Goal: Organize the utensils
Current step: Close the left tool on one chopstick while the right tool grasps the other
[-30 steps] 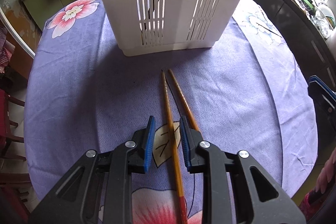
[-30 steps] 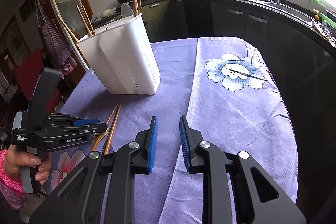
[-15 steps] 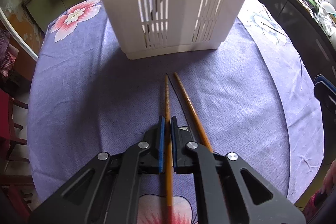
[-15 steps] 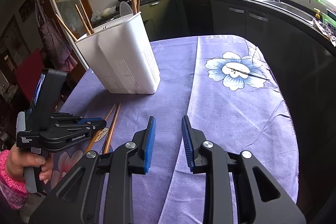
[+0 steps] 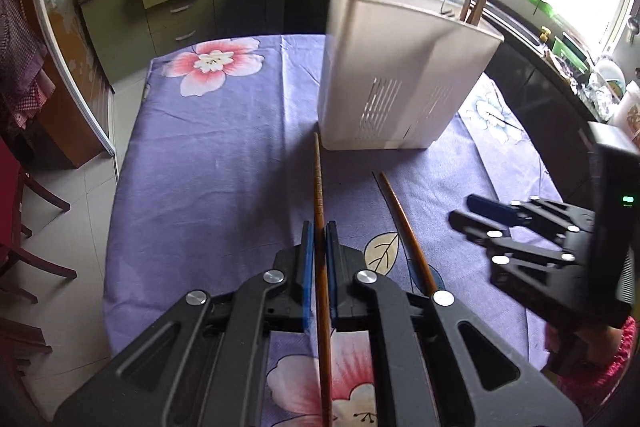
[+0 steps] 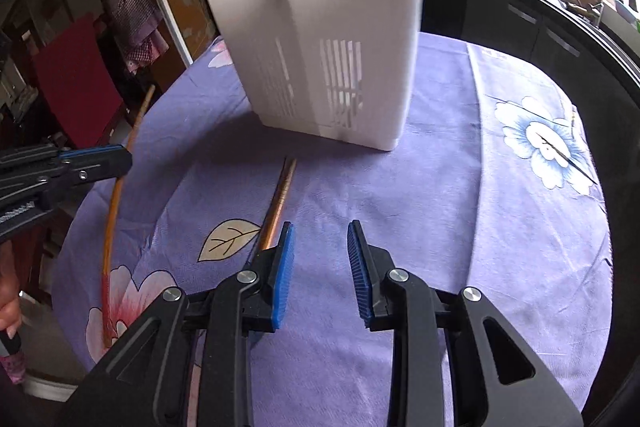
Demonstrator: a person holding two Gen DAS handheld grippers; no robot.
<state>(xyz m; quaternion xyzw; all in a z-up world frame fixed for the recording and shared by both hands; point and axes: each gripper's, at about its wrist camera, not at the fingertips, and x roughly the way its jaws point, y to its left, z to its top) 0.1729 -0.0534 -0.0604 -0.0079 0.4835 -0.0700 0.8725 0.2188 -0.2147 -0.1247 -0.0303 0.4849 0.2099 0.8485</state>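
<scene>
Chopstick (image 5: 319, 187) clamped lengthwise in left gripper (image 5: 319, 239), tip toward holder (image 5: 400, 67).

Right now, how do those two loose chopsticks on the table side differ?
The held chopstick is clamped in the left gripper and lifted off the cloth; the other chopstick lies flat on the purple tablecloth, ungripped, beside the open right gripper. Both are slim brown wood.

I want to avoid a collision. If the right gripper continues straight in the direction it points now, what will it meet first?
Probably bare tablecloth: the open right gripper points down at it, the lying chopstick just left of the line. Beyond stands the white utensil holder.
</scene>
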